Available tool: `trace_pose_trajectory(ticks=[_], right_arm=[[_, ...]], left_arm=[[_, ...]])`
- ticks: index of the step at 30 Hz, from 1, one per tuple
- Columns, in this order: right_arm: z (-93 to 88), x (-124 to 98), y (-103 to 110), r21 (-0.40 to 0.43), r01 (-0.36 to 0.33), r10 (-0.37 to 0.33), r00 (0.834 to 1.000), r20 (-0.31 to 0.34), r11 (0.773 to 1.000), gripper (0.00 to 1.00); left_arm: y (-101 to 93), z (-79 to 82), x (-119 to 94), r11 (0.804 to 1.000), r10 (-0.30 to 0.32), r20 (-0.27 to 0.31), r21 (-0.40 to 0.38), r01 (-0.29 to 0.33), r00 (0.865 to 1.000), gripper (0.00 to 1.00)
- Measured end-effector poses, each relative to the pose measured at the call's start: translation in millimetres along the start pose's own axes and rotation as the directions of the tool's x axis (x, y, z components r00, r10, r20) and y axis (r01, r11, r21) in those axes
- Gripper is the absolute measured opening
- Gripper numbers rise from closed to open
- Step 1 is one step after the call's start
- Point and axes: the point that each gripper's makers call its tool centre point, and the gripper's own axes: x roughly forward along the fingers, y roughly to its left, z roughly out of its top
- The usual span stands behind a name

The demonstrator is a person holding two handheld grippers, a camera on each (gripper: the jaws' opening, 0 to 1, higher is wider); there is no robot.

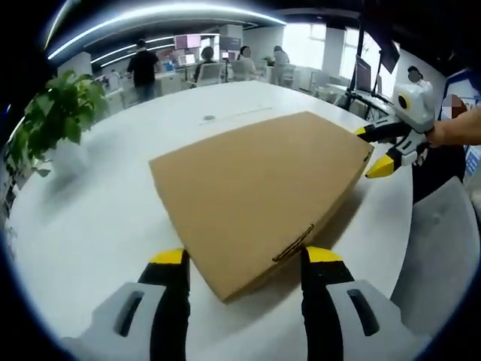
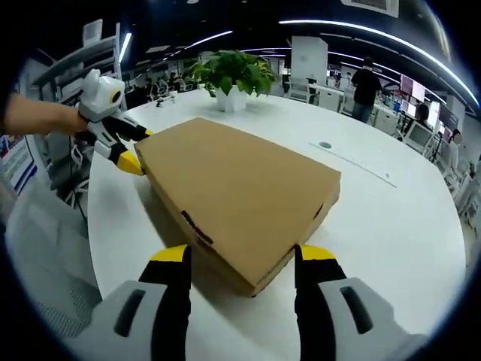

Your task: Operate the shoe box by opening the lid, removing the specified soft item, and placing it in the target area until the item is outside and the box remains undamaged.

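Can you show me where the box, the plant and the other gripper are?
Box (image 1: 255, 195): left gripper view, middle of lid.
Plant (image 2: 233, 71): right gripper view, leaves.
Right gripper (image 1: 373, 150): left gripper view, between its fingers.

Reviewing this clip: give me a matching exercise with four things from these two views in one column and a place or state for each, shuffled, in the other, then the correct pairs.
Things:
1. shoe box
2. potted plant
3. left gripper
4. right gripper

Places or states:
A. stands on the white table beyond the box's far edge
B. lies flat with its lid closed
C. open, jaws on either side of one box corner, near a small slot in the side wall
D. open, jaws on either side of the opposite corner, near a dark printed mark on the side wall

Pairs: 1-B, 2-A, 3-C, 4-D
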Motion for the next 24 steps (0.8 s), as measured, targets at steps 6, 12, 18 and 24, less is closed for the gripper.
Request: trace_pose_trajectory(ticks=[6,12,18,24], right_arm=[[-1.7,-1,15,-0.015,-0.014,0.014,1.0,0.0,1.0,0.5],[-2.3,-2,26,-0.021,-0.025,0.025,1.0,0.003,0.999,0.49],[-2.5,-3,39,-0.02,-0.038,0.038,0.999,0.005,0.999,0.48],[-3.7,-4,51,-0.033,-0.052,0.053,0.999,0.006,0.998,0.47]], left_arm=[[1.0,-10.0,-11,1.0,-0.005,-0.013,0.005,0.005,1.0,0.59],[2.9,-18.7,-20,1.0,-0.004,-0.025,0.006,0.005,1.0,0.59],[2.7,-28.2,-30,1.0,-0.003,-0.032,0.004,0.003,0.999,0.59],[2.1,-37.5,-40,1.0,0.002,-0.036,0.0,-0.002,0.999,0.59]])
